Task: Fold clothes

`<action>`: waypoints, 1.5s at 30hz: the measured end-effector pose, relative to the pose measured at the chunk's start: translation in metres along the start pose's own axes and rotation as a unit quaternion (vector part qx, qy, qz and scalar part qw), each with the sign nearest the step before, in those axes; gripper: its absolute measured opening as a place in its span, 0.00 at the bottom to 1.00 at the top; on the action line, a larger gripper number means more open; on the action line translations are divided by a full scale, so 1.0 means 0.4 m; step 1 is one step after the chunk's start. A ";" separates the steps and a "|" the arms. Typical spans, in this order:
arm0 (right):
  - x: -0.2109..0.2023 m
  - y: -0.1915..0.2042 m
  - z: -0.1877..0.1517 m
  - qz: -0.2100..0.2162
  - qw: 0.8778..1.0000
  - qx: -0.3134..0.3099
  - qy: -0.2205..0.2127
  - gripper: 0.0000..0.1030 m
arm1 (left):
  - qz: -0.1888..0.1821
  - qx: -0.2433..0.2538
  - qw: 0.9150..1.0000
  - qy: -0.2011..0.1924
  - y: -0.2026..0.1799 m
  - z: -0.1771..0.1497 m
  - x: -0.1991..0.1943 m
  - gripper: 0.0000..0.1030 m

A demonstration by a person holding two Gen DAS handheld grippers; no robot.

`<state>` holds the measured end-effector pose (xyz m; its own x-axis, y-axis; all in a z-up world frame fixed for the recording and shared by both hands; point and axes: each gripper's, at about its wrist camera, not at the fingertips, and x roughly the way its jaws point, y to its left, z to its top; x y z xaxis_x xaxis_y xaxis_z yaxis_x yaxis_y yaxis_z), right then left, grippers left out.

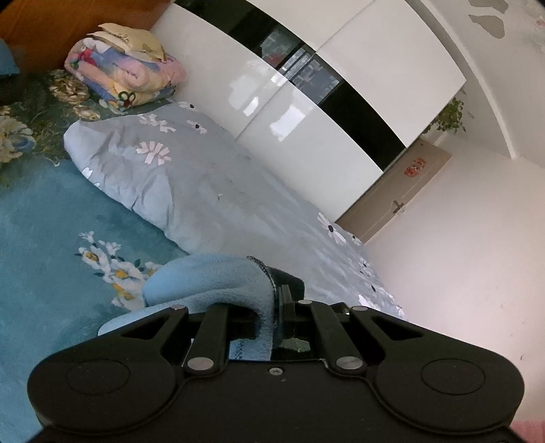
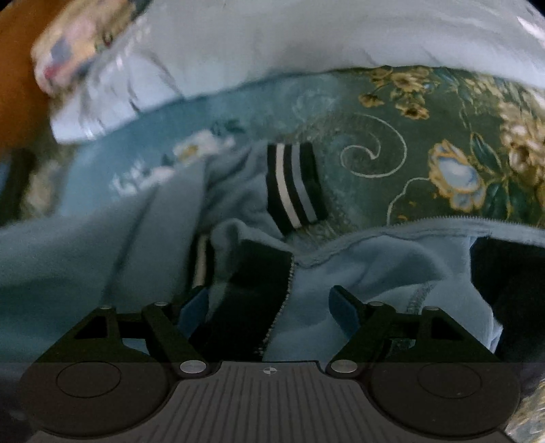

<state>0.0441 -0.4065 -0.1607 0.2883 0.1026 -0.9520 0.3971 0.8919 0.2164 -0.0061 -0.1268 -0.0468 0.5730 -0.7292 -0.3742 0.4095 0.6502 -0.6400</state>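
Observation:
A light blue fleece jacket (image 2: 391, 269) with a zipper and black-and-white striped cuffs (image 2: 294, 184) lies bunched on a floral bedspread (image 2: 425, 143). My left gripper (image 1: 272, 306) is shut on a fold of the blue jacket (image 1: 211, 283) and holds it above the bed, tilted. My right gripper (image 2: 269, 300) is open, its blue-padded fingers (image 2: 194, 303) on either side of the jacket's zipper edge, close over the fabric. Parts of the jacket are hidden under the grippers.
A grey floral duvet (image 1: 190, 177) lies along the bed by a glossy white wardrobe (image 1: 306, 112). A folded colourful quilt (image 1: 122, 75) sits at the wooden headboard (image 1: 51, 27). A beige door (image 1: 398, 194) stands beyond. The right wrist view is blurred at its left.

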 end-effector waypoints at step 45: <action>-0.865 -0.456 -0.463 0.414 0.754 0.205 -0.467 0.03 | -0.096 0.099 0.970 -0.198 -0.409 0.103 -0.471 0.09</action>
<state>-0.2894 -0.5231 0.0891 0.9972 0.0237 0.0713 -0.0742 0.4617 0.8839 -0.1519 -0.0870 0.1559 0.6838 -0.7279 0.0513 0.6421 0.5668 -0.5162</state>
